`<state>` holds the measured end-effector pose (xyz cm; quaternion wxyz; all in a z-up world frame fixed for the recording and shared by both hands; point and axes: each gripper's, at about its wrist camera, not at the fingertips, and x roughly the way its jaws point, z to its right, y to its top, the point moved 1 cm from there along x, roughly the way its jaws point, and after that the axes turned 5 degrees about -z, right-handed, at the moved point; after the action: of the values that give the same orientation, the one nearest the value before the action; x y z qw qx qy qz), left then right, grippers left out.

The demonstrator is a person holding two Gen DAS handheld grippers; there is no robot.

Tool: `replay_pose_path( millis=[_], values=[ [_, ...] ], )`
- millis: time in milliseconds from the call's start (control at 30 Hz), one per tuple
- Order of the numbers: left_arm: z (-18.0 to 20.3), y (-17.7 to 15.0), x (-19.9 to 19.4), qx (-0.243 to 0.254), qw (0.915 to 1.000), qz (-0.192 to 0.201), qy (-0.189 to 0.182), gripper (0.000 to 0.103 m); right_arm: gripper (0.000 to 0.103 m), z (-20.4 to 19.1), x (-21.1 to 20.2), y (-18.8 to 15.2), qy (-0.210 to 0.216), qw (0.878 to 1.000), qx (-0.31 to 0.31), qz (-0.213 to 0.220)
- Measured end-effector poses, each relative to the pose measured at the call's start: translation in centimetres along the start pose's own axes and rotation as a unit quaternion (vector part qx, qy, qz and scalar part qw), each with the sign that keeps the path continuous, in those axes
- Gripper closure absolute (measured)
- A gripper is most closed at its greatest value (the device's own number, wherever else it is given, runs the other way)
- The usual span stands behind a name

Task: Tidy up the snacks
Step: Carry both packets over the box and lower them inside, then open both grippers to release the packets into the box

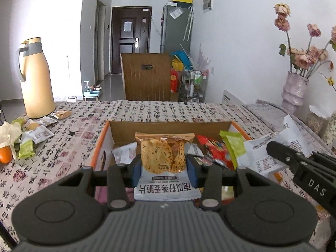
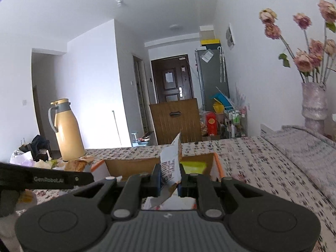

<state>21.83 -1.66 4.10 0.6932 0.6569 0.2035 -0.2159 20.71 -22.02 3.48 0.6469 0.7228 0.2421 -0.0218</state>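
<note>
The left gripper (image 1: 163, 169) was clamped on an oat crisp packet (image 1: 163, 157) above the cardboard box (image 1: 168, 127). Only the right wrist view showed the right gripper (image 2: 169, 178) pinching a white packet (image 2: 171, 163) edge-on; loose snacks (image 1: 31, 130) at nine o'clock appeared clearly only in the left.

Black tool (image 1: 163, 169), blue pads (image 1: 136, 172), white "DAS" lettering.

box (image 1: 117, 129) open-topped, thermos (image 1: 35, 77) far left

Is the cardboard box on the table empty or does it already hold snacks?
It holds snacks: red, green and white packets lie inside the open cardboard box.
</note>
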Motion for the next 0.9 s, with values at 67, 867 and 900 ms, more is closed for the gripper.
replay_pose_path(
  millis=[67, 867, 900],
  values=[
    [-0.3, 0.6, 0.7, -0.006, 1.0000, 0.000, 0.002, 0.059, 0.089, -0.5, 1.0, 0.5, 0.002, 1.000, -0.004, -0.001],
    [-3.9, 0.5, 6.0, -0.035, 0.9989, -0.006, 0.030, 0.052, 0.079, -1.4, 9.2, -0.4, 0.000, 0.998, 0.000, -0.057],
    [-4.0, 0.5, 6.0, -0.036, 0.9988, -0.005, 0.033, 0.045, 0.072, -1.1, 9.1, -0.4, -0.002, 0.998, 0.005, -0.055]
  ],
)
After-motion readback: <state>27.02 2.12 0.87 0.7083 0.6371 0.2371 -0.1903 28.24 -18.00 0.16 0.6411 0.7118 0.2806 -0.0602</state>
